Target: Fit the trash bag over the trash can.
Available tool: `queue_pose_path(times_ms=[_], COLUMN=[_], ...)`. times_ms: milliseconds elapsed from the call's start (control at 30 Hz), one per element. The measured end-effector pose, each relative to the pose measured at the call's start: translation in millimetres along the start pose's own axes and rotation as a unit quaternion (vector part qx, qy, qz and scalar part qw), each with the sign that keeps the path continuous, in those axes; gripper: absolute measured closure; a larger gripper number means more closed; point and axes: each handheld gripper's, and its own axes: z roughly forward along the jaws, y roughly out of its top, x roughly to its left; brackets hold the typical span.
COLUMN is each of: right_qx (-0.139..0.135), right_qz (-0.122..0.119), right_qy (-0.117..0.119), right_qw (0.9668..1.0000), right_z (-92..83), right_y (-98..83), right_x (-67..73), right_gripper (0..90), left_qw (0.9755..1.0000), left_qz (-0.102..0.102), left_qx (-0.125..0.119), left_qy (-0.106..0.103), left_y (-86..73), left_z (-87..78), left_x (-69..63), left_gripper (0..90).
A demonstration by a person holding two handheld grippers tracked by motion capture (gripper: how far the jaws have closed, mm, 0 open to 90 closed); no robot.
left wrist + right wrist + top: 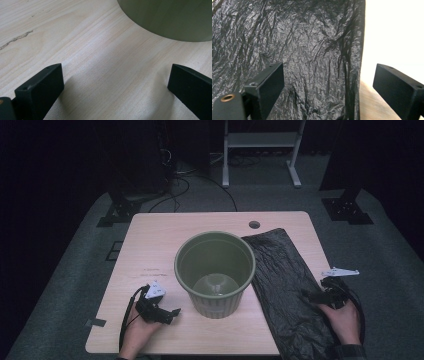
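Black jaws of the right gripper (329, 87) stand wide apart, empty, just above a crinkled black plastic bin bag (307, 50) lying flat beneath them. Likely light, limp and slippery; pinch its edge. Left gripper (115, 85) gapes beside an olive-green plastic bin (215, 270).

Crinkled glossy plastic bag (290, 285), matt green bin (215, 270), pale wood-grain table (150, 240).

Each hand held a black gripper. The left gripper (172, 311) and right gripper (306, 295) carried pale grey three-cornered plates, trailed black cables, and had blocky black jaws with small screw holes. A dark wristband circled the right wrist.
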Motion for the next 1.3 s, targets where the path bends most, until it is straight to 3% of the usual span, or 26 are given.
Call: queue_pose_path(times_ms=[533, 1300], right_qx=[0.019, 0.029], right_qz=[-0.031, -0.072], right_qy=[0.044, 0.099], right_qw=[0.9984, 0.9921], right_z=[16.3, 44.7], right_y=[14.1, 38.3], right_x=[26.2, 76.6], right_gripper=[9.3, 9.4], left_qw=[1.0000, 1.0000], left_qz=[0.000, 0.000], left_qx=[0.000, 0.000], left_qy=[0.000, 0.000], left_y=[0.0, 0.0], left_z=[0.0, 0.0], left_x=[0.0, 0.0], left_gripper=[0.0, 0.0])
